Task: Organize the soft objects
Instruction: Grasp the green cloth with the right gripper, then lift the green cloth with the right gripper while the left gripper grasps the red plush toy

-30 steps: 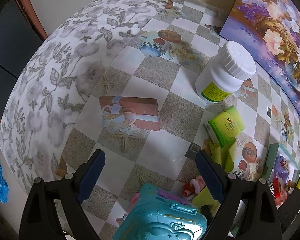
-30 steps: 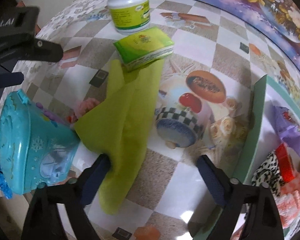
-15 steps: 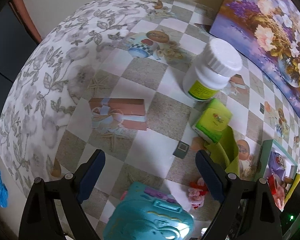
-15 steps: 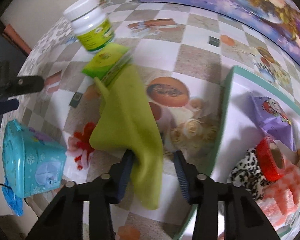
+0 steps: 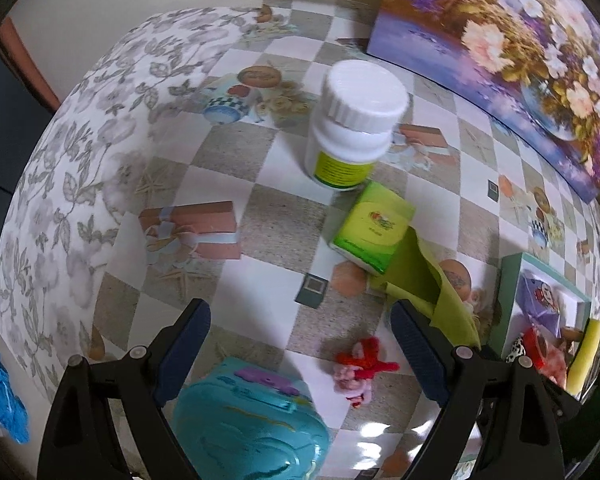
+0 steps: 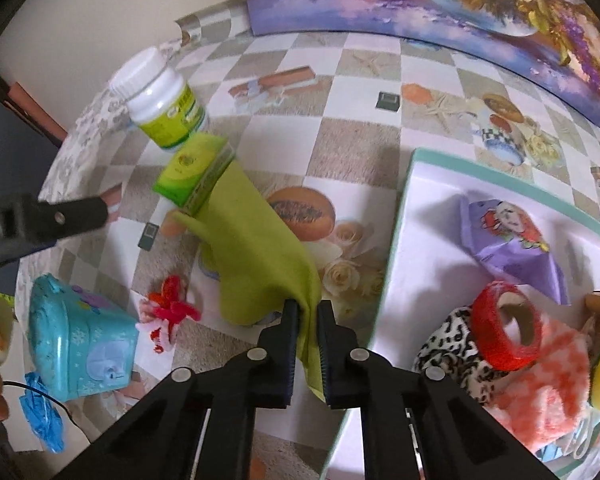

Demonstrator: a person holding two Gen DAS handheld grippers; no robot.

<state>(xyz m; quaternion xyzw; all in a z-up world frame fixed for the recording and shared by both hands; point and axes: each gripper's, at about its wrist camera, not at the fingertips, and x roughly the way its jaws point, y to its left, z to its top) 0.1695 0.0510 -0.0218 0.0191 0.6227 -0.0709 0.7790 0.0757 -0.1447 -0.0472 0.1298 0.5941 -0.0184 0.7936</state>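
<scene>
Right wrist: bottle (image 6: 162,98) beside tissue pack (image 6: 194,170)

Green cloth (image 6: 260,248) – soft, matt felt, probably; white bottle (image 5: 354,124) and teal case (image 5: 248,428) smooth plastic; the counter (image 5: 268,224) covering glossy – reflecting light.

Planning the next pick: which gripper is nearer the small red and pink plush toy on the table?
Left. The left gripper hangs open just above the red and pink plush toy; the right gripper, shut on the green cloth, sits off to its side by the tray.
</scene>
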